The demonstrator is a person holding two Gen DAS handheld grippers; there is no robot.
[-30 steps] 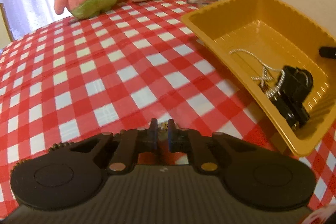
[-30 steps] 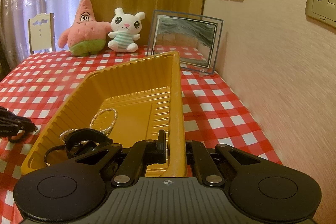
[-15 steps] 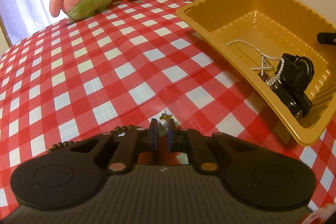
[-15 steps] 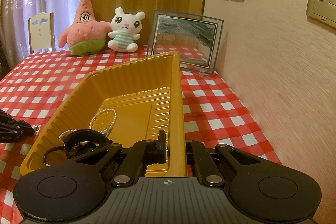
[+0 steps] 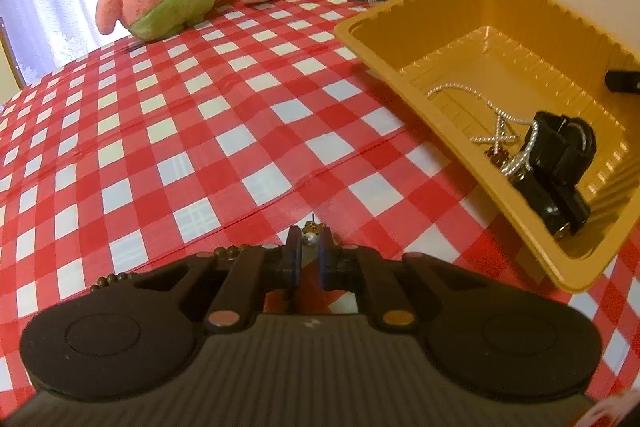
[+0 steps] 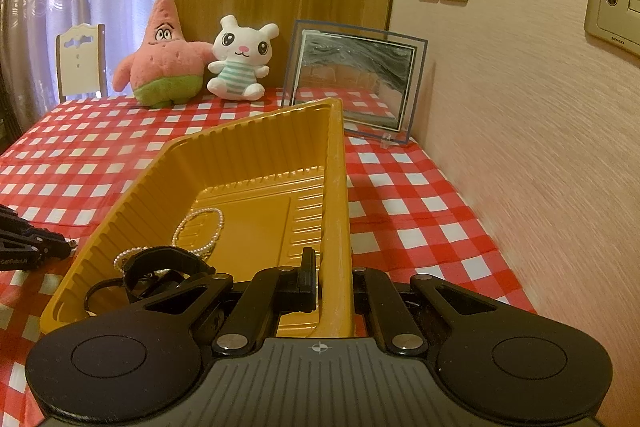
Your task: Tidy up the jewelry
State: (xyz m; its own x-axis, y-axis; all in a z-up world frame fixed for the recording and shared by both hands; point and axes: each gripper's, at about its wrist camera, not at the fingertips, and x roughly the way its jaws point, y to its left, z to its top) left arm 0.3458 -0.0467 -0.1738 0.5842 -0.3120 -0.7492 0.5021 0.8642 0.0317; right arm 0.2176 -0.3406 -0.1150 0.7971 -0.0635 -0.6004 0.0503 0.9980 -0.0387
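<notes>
A tiny earring (image 5: 309,234), pearl bead with a gold-coloured top, sits pinched between the blue pads of the left gripper (image 5: 309,241), jaws nearly together on it, low over the red-and-white checked tablecloth (image 5: 192,131). A string of dark brown beads (image 5: 168,265) peeks out along the gripper's left side, lying on the cloth. Off to the right is the yellow tray (image 5: 404,83), tipped up, holding a pearl necklace (image 5: 472,95), a black watch (image 5: 560,155) and a small dark trinket beside it that is too small to make out. Over in the right wrist view, the right gripper (image 6: 330,279) is clamped tight on the tray's near right rim (image 6: 336,211), one finger inside the wall, the other outside. At the far end of the table stand a pink starfish plush (image 6: 164,59), a white bunny plush (image 6: 240,61) and a glass picture frame (image 6: 356,79) against the wall.
</notes>
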